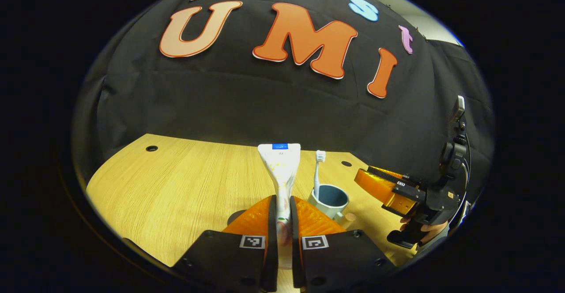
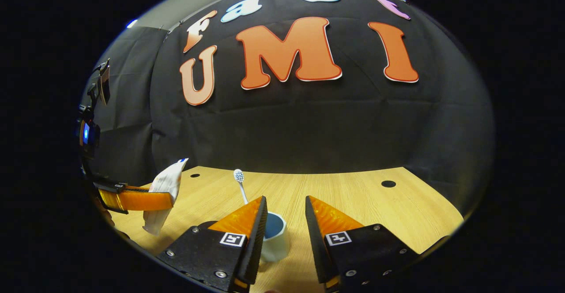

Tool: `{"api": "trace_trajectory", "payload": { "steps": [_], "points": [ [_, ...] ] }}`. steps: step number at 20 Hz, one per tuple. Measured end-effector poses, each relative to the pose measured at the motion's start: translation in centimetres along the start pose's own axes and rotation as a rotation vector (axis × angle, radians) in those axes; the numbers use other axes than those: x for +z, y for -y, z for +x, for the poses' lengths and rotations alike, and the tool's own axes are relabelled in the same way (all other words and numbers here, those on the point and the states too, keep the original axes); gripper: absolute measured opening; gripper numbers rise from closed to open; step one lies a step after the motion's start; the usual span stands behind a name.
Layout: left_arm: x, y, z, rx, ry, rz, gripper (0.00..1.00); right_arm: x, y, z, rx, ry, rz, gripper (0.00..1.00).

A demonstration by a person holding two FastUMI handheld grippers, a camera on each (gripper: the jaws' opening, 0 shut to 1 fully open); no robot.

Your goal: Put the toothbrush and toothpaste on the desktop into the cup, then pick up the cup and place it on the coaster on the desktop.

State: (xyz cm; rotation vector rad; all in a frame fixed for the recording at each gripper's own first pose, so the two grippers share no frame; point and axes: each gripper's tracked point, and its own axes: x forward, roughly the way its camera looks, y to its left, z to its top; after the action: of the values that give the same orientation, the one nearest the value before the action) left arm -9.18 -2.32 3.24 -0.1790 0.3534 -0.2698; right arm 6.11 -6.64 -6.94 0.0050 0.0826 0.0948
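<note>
Above the wooden desktop (image 1: 176, 187) my left gripper (image 1: 284, 222), clamped on the upright toothpaste tube (image 1: 280, 165), hangs just left of the cup (image 1: 329, 200) holding the toothbrush (image 1: 318, 169), while my right gripper (image 2: 284, 222) gapes nearby.

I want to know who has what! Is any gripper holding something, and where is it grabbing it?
The left hand-held gripper pinches the toothpaste around its lower part, near the cap end. The right hand-held gripper is open, holding nothing.

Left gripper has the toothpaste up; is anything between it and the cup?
Nothing visible blocks it. The toothpaste is clamped in the left gripper; the cup is open-topped, with only the toothbrush standing at its near-left rim.
</note>
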Motion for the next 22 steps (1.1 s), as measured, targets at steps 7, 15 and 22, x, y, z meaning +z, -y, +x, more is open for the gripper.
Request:
{"api": "trace_trajectory", "payload": {
  "steps": [7, 15, 22],
  "points": [
    [2.0, 4.1, 1.6, -0.102, 0.103, 0.014, 0.16, 0.6, 0.9, -1.5, 0.005, 0.037, 0.009, 0.72],
    [3.1, 8.3, 4.0, -0.200, 0.176, 0.030, 0.17, 1.5, 2.5, -3.4, -0.015, 0.112, -0.047, 0.90],
    [3.7, 9.6, 6.3, -0.230, 0.248, 0.046, 0.16, 0.7, 4.5, -3.8, -0.047, 0.113, -0.015, 0.92]
  ]
}}
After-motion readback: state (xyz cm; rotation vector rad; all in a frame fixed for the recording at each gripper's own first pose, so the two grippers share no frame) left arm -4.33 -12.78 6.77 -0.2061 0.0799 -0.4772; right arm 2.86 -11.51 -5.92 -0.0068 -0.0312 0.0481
